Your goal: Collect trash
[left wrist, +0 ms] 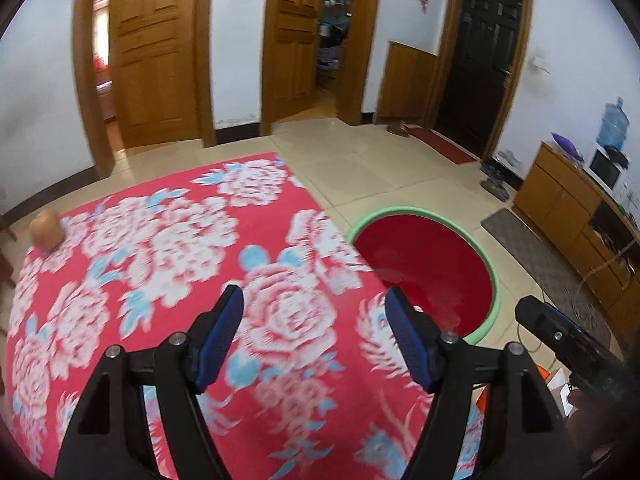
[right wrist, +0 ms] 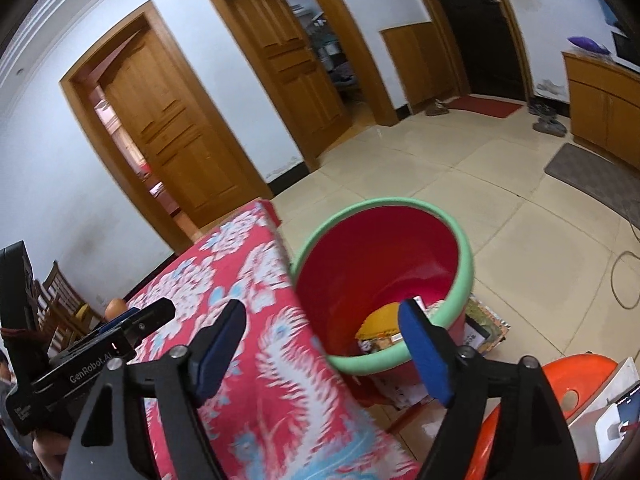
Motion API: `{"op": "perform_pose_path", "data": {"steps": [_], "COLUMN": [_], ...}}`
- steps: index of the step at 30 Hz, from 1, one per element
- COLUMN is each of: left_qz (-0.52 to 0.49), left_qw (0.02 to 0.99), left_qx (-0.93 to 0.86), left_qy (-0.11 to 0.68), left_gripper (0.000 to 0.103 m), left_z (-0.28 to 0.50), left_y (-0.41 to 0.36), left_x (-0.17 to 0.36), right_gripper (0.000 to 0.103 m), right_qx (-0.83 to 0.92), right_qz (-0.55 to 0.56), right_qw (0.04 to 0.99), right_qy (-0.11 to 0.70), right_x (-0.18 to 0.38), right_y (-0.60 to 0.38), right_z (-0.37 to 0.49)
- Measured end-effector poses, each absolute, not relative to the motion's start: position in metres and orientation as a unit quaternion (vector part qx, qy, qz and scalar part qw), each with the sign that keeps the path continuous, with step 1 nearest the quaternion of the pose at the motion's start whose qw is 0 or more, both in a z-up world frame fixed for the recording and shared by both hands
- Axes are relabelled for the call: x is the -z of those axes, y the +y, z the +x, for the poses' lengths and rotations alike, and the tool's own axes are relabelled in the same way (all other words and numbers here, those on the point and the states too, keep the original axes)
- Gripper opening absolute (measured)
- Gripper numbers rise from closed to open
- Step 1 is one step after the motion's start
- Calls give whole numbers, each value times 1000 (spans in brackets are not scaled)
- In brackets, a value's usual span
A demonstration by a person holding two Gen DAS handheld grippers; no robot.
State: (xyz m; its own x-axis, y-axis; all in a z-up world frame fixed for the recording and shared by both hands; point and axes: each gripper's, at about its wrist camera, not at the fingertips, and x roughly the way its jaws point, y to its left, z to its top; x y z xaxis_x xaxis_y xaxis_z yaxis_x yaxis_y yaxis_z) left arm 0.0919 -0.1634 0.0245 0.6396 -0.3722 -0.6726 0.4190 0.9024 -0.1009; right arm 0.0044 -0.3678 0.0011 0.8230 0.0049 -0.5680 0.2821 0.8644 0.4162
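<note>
A red bucket with a green rim (left wrist: pixel 404 213) (right wrist: pixel 384 202) stands on the floor by the corner of a table covered in red floral cloth (left wrist: pixel 180 240) (right wrist: pixel 248 280). Yellow and printed wrappers (right wrist: pixel 380 330) lie at its bottom. My left gripper (left wrist: pixel 314 304) hangs open over the cloth with nothing between its blue pads. My right gripper (right wrist: pixel 322 320) is open too, empty, over the table edge and the bucket's near rim. Each gripper shows at the edge of the other's view, the right one (left wrist: pixel 560 332) and the left one (right wrist: pixel 132 320). A brown roundish object (left wrist: pixel 47 229) sits on the table's far left corner.
An orange plastic stool (right wrist: pixel 560 384) and papers lie on the floor beside the bucket. A wooden cabinet (left wrist: pixel 576 216) with a microwave and water jug lines the right wall. Wooden doors (left wrist: pixel 152 52) stand behind, shoes (right wrist: pixel 550 120) and mats by the dark door. A wooden chair (right wrist: pixel 60 308) stands left of the table.
</note>
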Motion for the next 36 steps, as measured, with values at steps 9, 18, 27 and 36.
{"op": "perform_pose_path", "data": {"steps": [9,18,27,36], "left_qz": [14,-7,-18,-28], "left_qw": [927,935,940,943], "left_qx": [137,81,48,43], "left_qy": [350,346,338,330], "left_gripper": [86,86,86,86], "left_z": [63,36,19,11], "left_y": [-108,-65,-40,-30], "left_x": [-33,-33,-36,-41], "right_gripper": [99,101,102,102], "right_qx": [37,14,1,-2], "right_qz": [213,180,160,154], "right_qw": [935,942,945,947], "right_qy": [282,283,287,283], "right_x": [-19,-25,-25,-27], "right_y": [-319,-283,-262,-256], "right_z": [-7,-19,-27,-32]}}
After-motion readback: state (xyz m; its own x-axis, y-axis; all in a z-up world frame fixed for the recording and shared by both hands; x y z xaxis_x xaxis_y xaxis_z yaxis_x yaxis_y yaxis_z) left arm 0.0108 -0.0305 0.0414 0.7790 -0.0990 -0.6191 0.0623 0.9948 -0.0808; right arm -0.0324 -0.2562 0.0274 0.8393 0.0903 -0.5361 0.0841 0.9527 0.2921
